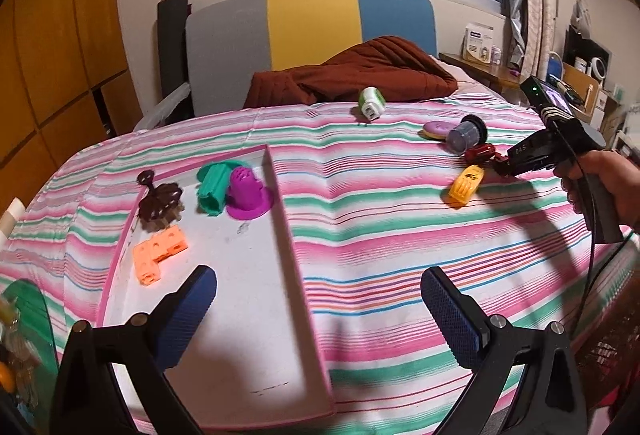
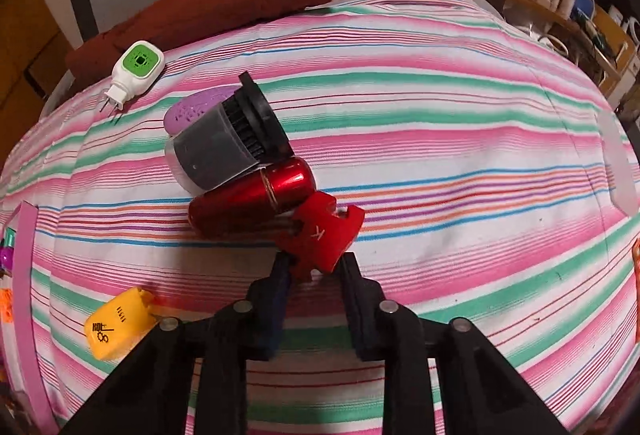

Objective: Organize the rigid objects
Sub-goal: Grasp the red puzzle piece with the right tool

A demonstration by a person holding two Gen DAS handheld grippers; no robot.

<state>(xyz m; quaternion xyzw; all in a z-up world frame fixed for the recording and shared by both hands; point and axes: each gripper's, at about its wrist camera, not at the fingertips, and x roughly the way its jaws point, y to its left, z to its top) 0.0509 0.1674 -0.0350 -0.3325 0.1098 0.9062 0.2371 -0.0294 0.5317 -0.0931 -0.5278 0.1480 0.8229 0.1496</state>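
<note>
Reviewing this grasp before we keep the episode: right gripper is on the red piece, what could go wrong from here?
1. The right gripper pinches only the near edge of the red piece, so it may pivot or slip out on the lift.
2. The red cylinder touches that piece and the grey filter leans on it; lifting could roll both.
3. The way to the pink tray passes over the yellow piece; a low carry could knock it.

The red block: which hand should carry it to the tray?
The right. Its gripper is already shut on the red block, beside the red cylinder. The left gripper stands open and empty over the tray, far from the block.
</note>
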